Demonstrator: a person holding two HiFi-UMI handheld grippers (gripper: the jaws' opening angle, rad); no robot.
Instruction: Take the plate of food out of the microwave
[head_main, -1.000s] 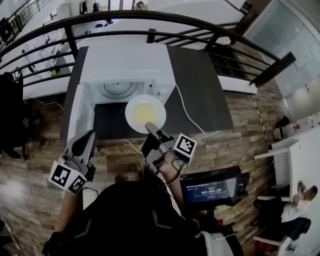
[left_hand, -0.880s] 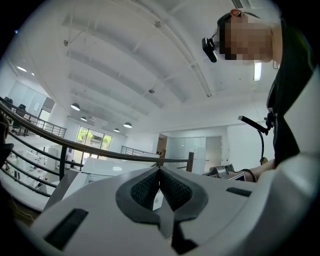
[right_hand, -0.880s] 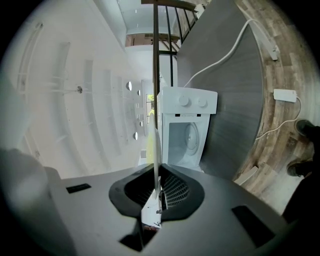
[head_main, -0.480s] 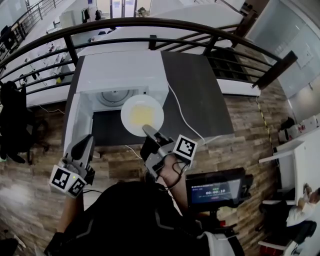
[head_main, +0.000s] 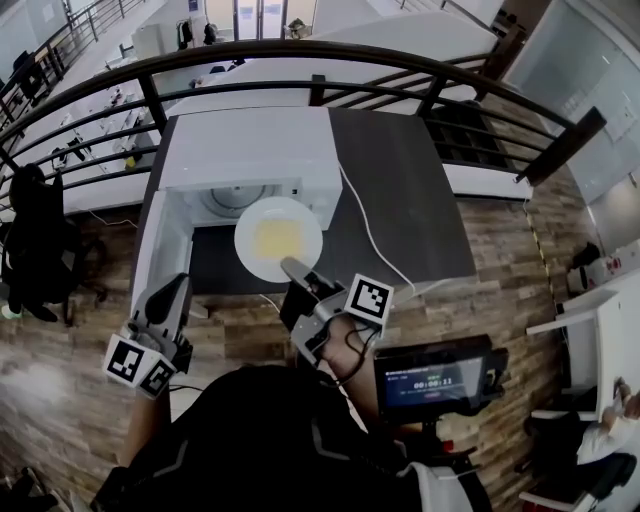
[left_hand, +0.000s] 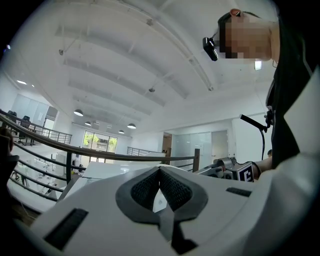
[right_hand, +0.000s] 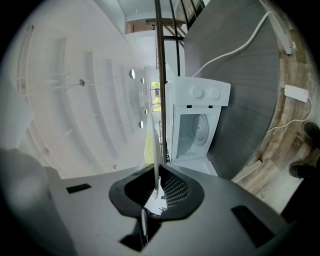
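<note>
A white plate (head_main: 278, 238) with yellow food hangs in the air just in front of the white microwave (head_main: 250, 150), whose door (head_main: 160, 245) stands open to the left. My right gripper (head_main: 289, 266) is shut on the plate's near rim. In the right gripper view the plate (right_hand: 156, 125) shows edge-on, pinched between the pads of my right gripper (right_hand: 156, 187), with the microwave (right_hand: 197, 125) and its empty cavity behind. My left gripper (head_main: 176, 285) hangs low at the left, away from the table, shut on nothing; in its own view my left gripper (left_hand: 159, 170) points up at the ceiling.
The microwave stands on a dark table (head_main: 400, 190), with a white cable (head_main: 368, 225) trailing over its right part. A black railing (head_main: 300, 50) runs behind the table. A small screen (head_main: 435, 375) sits at my right. Wooden floor (head_main: 500, 260) surrounds the table.
The plate and my right gripper have drifted slightly left in the head view. My left gripper has stayed about where it was.
</note>
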